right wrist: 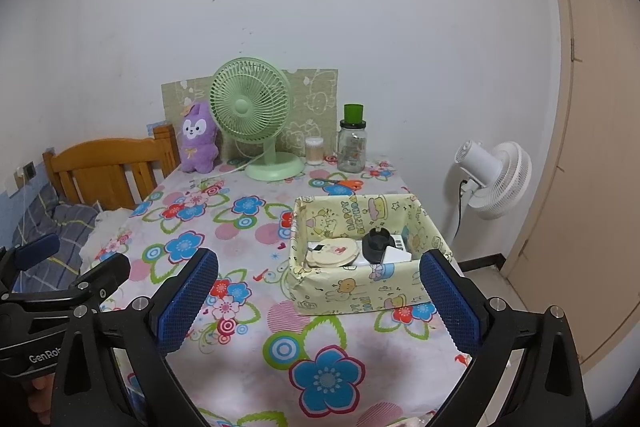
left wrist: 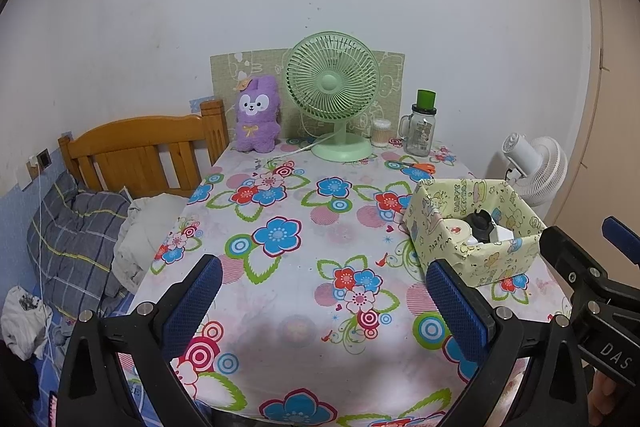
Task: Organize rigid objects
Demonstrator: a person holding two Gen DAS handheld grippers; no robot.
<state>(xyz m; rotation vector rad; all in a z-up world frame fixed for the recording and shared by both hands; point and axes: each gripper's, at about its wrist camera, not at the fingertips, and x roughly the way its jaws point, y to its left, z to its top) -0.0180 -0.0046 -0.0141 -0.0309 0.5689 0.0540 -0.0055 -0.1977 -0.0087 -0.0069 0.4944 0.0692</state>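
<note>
A yellow cartoon-print box (left wrist: pixel 496 259) (right wrist: pixel 360 293) sits on the right side of the floral table. Inside it lie a round cream case (right wrist: pixel 332 251), a black adapter (right wrist: pixel 378 245) and a white block (right wrist: pixel 398 253). Orange-handled scissors (left wrist: pixel 416 167) (right wrist: pixel 340 183) lie behind the box. My left gripper (left wrist: pixel 324 303) is open and empty over the table's near middle, left of the box. My right gripper (right wrist: pixel 320 299) is open and empty, just in front of the box. Each gripper shows at the edge of the other's view.
At the table's back stand a green desk fan (left wrist: pixel 332 95) (right wrist: pixel 252 115), a purple plush rabbit (left wrist: pixel 256 115), a cotton-swab jar (left wrist: pixel 380 133) and a glass jar with a green lid (left wrist: pixel 420 127). A bed (left wrist: pixel 132 155) is on the left, a white floor fan (right wrist: pixel 492 179) on the right.
</note>
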